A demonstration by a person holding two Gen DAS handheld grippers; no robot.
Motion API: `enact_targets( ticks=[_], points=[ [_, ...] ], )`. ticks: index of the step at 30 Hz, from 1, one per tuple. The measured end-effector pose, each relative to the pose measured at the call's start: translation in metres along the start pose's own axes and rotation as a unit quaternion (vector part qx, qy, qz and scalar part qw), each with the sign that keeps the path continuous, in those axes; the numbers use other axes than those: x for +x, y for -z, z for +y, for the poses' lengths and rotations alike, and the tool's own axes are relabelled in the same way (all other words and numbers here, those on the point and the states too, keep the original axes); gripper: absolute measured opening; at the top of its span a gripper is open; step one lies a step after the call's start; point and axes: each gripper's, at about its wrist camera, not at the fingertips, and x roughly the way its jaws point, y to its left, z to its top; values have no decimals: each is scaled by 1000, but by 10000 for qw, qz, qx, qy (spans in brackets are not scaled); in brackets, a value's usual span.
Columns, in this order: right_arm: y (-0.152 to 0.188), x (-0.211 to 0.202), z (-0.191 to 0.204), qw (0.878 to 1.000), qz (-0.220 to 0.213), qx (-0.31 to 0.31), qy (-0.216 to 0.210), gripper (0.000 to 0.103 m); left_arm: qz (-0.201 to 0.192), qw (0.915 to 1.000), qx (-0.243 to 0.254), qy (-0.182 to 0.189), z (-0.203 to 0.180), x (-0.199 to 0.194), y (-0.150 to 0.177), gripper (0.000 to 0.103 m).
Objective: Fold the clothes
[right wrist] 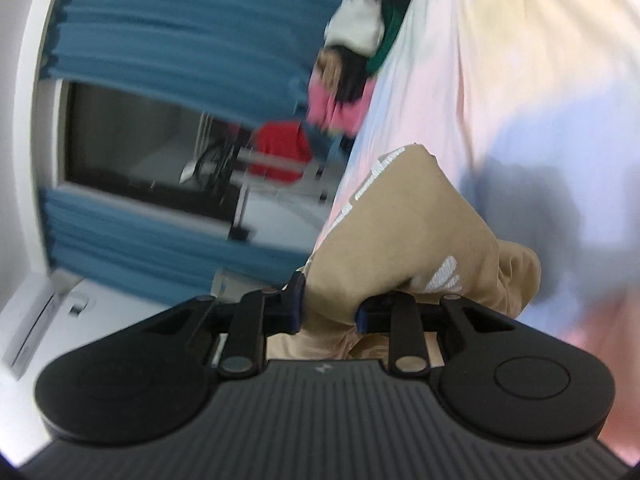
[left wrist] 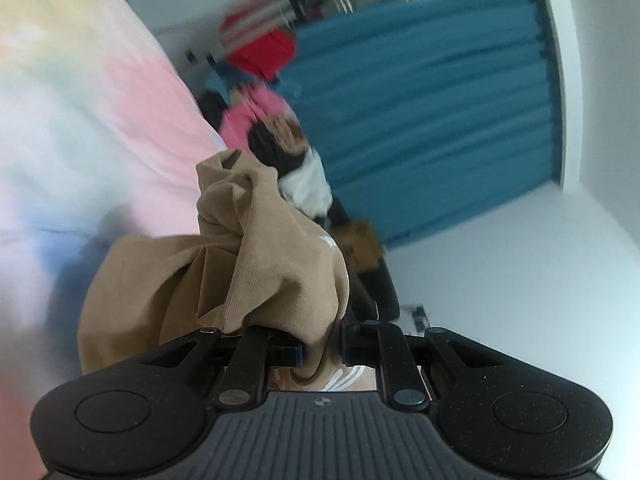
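The tan garment (left wrist: 256, 264) is held bunched above the pastel sheet (left wrist: 80, 120), pinched by both the left gripper (left wrist: 322, 350) and right gripper (right wrist: 330, 314) — such shallow, wadded grips could be lost mid-swing.

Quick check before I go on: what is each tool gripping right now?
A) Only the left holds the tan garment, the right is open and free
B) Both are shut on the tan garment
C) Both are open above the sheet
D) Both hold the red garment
B: in each wrist view, the tan garment is bunched between the closed fingers of the left tool and the right tool.
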Motion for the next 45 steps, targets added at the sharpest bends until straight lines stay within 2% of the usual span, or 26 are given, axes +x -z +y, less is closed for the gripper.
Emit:
enact_targets(
  ticks=[5, 8, 12, 15, 17, 20, 23, 25, 28, 31, 33, 35, 37, 38, 40, 41, 42, 44, 45],
  points=[
    [-84, 12, 12, 9959, -674, -471, 371, 27, 302, 9982, 505, 132, -43, 114, -10, 16],
    [-118, 20, 14, 9893, -1068, -861, 503, 27, 431, 9955, 814, 218, -53, 170, -7, 17],
    [-125, 38, -13, 9767, -1327, -1397, 947, 27, 745, 9905, 1152, -32, -39, 223, 10, 17],
    [-115, 47, -55, 9710, -1262, -1513, 1354, 27, 1019, 9853, 1306, -415, -7, 235, 31, 17],
    [-104, 52, -82, 9693, -1123, -1500, 1592, 27, 1214, 9812, 1361, -633, 15, 233, 46, 17],
    [-84, 58, -108, 9717, -943, -1327, 1710, 27, 1429, 9720, 1669, -828, 41, 223, 61, 17],
    [-62, 51, -123, 9722, -664, -1154, 1928, 26, 1569, 9628, 1982, -953, 61, 206, 70, 17],
    [-44, 41, -129, 9734, -484, -962, 2020, 26, 1671, 9606, 1950, -1063, 73, 194, 76, 18],
    [-29, 37, -139, 9732, -245, -818, 2136, 27, 1728, 9552, 2068, -1223, 82, 184, 84, 23],
    [-29, 31, -142, 9755, -162, -414, 2154, 33, 1729, 9497, 2214, -1383, 77, 171, 90, 30],
    [-32, 21, -134, 9707, -60, -168, 2397, 36, 1690, 9429, 2440, -1512, 59, 158, 90, 38],
    [-32, 11, -116, 9632, 60, -258, 2675, 36, 1662, 9354, 2694, -1574, 40, 138, 92, 55],
    [-29, 0, -93, 9588, 121, -590, 2776, 36, 1579, 9281, 2956, -1620, 16, 120, 92, 68],
    [-26, -7, -81, 9565, 118, -794, 2805, 36, 1458, 9237, 3138, -1643, 4, 112, 91, 81],
    [-21, -23, -58, 9543, 86, -1165, 2751, 36, 1181, 9123, 3543, -1679, -24, 96, 90, 96],
    [-19, -31, -45, 9530, 60, -1347, 2712, 40, 1054, 9072, 3716, -1668, -36, 86, 89, 102],
    [-17, -39, -32, 9514, 33, -1530, 2671, 48, 952, 9029, 3860, -1634, -48, 77, 89, 103],
    [-10, -57, -10, 9487, -170, -1869, 2544, 95, 847, 8972, 4065, -1504, -69, 60, 90, 103],
    [-6, -63, 2, 9461, -320, -2046, 2489, 103, 780, 8939, 4161, -1475, -79, 49, 91, 103]
  ],
)
